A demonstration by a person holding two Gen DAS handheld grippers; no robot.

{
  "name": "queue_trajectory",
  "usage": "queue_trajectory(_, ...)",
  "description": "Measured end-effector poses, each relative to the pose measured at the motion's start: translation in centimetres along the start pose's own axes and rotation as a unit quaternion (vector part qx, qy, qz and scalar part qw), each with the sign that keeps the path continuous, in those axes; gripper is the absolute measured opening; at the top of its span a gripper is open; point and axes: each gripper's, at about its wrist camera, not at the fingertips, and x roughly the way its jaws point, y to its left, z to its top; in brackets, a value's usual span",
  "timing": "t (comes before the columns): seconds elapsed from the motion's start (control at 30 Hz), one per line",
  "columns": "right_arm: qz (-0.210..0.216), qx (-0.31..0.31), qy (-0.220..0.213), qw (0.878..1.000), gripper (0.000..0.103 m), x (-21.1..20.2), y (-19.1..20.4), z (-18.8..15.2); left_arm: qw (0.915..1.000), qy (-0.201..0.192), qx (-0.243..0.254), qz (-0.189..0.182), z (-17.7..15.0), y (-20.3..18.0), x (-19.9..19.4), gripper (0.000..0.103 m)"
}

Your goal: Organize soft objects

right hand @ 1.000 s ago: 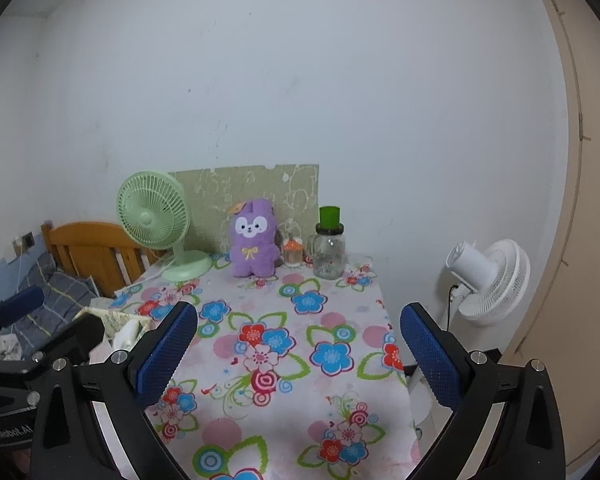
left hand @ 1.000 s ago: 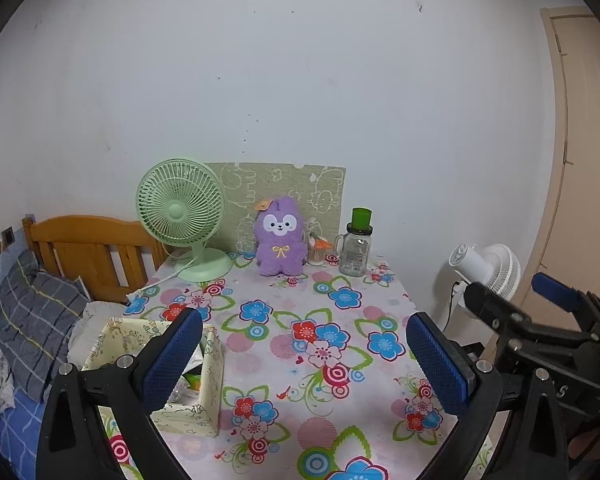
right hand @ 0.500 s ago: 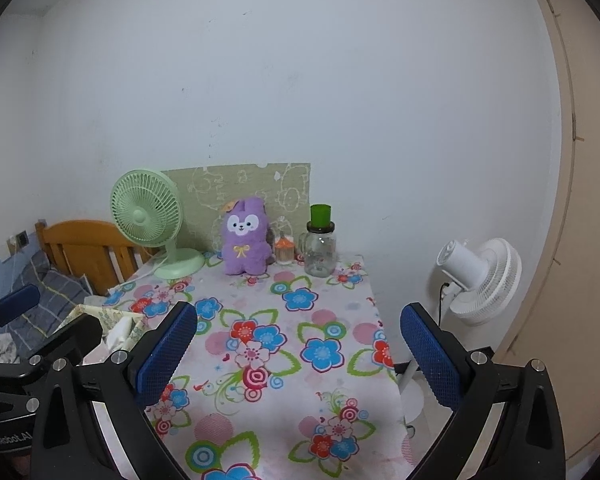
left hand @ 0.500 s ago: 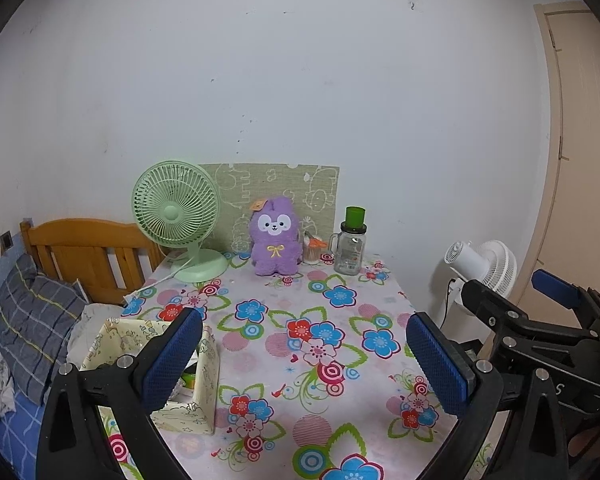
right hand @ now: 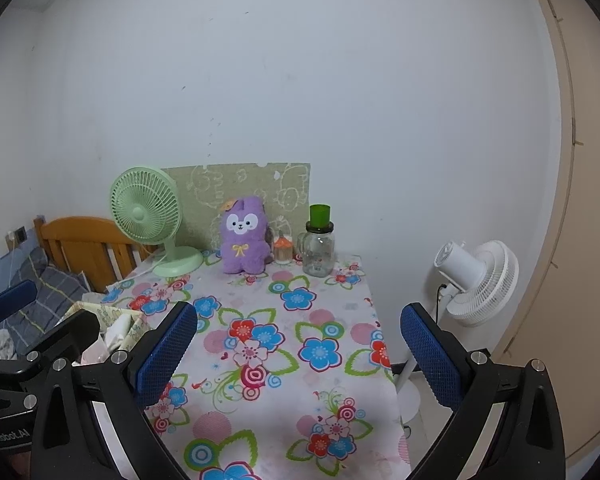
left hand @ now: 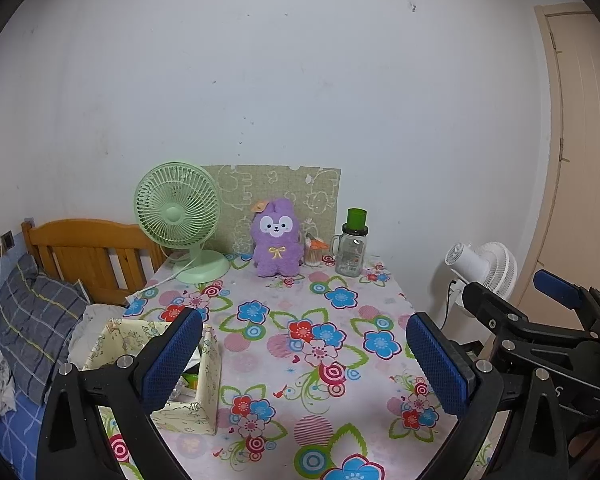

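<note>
Purple plush toy [left hand: 277, 237] stands upright at the far edge of the surface [left hand: 260, 344], leaning on or just in front of a green patterned board [left hand: 272, 196] set against the wall. A green desk fan [left hand: 178, 216] stands to its left. To its right are a small orange-topped container [left hand: 314, 249], close beside it, and then a glass jar with a green lid [left hand: 353, 244]. A cream fabric box [left hand: 160, 372] sits at the near left corner of the surface, well apart from the toy; it holds some soft items, but these are partly hidden and cannot be identified.

Left gripper [left hand: 304, 356]: fingers spread wide, holding nothing, positioned over the near end of the surface. Right gripper [right hand: 298, 354]: fingers likewise spread wide and empty, at a similar position. Neither is near the toy.

Task status, as judged: some contents may already be in the box. The plush toy is not yet stored. Remaining steps would be to reach across the surface, grip the toy, and place it in the box. Clearance to the jar and the small container is limited on the toy's right side.
</note>
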Motion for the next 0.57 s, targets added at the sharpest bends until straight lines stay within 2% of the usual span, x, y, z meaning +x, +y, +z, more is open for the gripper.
queue_trajectory(0.57, 0.0, -0.001, 0.001, 1.0, 0.103, 0.2, 0.2, 0.0, 0.9999, -0.006, 0.007, 0.013, 0.16, 0.05, -0.11, 0.103)
